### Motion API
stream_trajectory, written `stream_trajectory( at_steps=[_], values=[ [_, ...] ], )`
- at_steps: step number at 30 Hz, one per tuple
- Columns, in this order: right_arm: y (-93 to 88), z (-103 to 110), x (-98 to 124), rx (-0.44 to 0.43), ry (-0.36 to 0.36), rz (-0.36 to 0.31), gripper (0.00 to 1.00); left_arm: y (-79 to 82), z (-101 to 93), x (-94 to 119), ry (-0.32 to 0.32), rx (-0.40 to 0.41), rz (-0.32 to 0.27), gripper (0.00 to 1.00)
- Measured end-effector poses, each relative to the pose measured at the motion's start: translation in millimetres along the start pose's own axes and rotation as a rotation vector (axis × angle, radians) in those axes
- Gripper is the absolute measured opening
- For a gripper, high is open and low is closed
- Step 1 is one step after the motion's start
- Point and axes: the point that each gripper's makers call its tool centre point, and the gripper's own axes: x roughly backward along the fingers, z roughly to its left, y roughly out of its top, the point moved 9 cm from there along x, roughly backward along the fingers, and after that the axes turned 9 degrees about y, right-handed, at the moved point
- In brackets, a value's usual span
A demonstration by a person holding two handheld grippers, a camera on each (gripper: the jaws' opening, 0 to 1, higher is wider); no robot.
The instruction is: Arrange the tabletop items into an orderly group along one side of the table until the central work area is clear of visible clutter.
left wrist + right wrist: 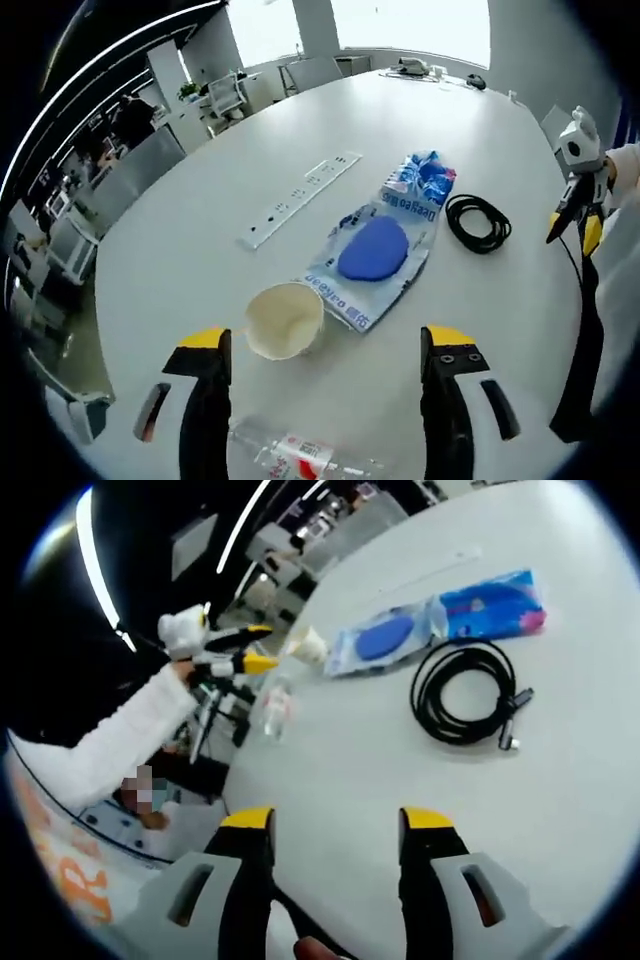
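Observation:
On the white table (200, 240) lie a cream paper cup (285, 320) on its side, a blue-and-clear plastic package (385, 240) with a blue disc inside, a coiled black cable (478, 221), a white power strip (300, 198) and a clear plastic bottle (300, 457). My left gripper (325, 345) hangs open just short of the cup, with the bottle lying below between its jaws. My right gripper (335, 825) is open over bare table (560, 780), the cable (465, 692) and package (440, 620) ahead of it. The cup (305, 645) and bottle (276, 710) sit beyond, near the left gripper (250, 650).
Office chairs (225, 95) and desks stand past the table's far edge, with small items (415, 68) on the far end. A person's white sleeve (120, 735) holds the left gripper. The right gripper (578, 215) enters at the right edge.

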Motion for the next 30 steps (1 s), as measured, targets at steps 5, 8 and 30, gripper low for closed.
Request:
stream_trajectory(
  at_steps=[5, 8, 30],
  values=[
    [-4.5, 1, 1, -0.015, 0.008, -0.007, 0.48, -8.7, -5.5, 10, 0.03, 0.026, -0.001, 0.81],
    [-7.2, 2, 1, -0.011, 0.009, 0.003, 0.48, -15.1, -10.8, 13, 0.028, 0.037, 0.01, 0.8],
    [-17.3, 7, 4, -0.012, 0.003, 0.021, 0.48, -56.4, -17.7, 35, 0.08, 0.145, 0.033, 0.78]
  ],
)
